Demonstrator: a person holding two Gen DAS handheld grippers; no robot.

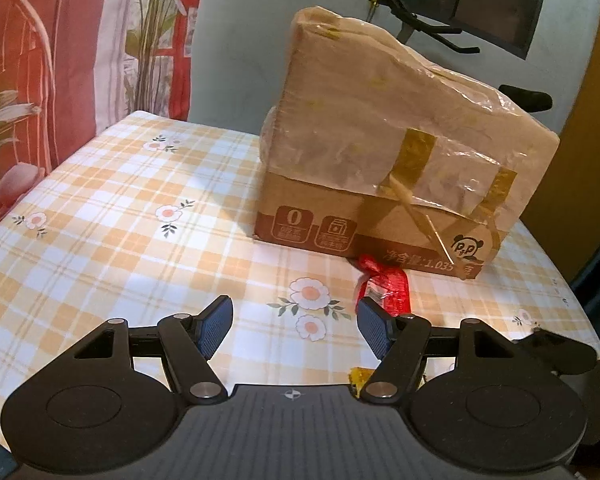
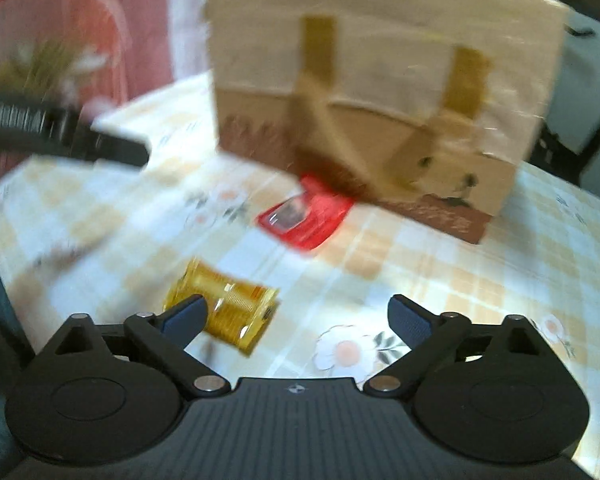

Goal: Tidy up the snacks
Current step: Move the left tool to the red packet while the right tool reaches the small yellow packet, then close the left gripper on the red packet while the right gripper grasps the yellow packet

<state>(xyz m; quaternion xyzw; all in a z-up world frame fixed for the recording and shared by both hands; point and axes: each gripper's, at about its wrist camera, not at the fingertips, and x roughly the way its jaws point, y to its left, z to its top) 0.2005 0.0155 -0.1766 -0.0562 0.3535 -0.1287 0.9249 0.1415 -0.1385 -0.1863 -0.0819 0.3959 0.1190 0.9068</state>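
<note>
Right wrist view is smeared, but the right tongs (image 2: 296, 314) are spread wide with nothing gripped, low over the bench (image 2: 440, 264), the yellow snack pack (image 2: 236, 312) just beside the left-hand pad. Red snack pack (image 2: 306, 216) lies against the taped cardboard box (image 2: 380, 92). Left tongs (image 1: 294, 328) are released too, the red pack (image 1: 384, 288) just past one pad. Looks like the reach-in step, no pick yet. Next: centre a pack between the pads, then clench.

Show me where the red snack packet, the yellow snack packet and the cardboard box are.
red snack packet (image 1: 384, 290), left wrist view, middle of wrapper.
yellow snack packet (image 2: 236, 312), right wrist view, ribbed centre.
cardboard box (image 1: 380, 128), left wrist view, plastic-wrapped front face.
</note>
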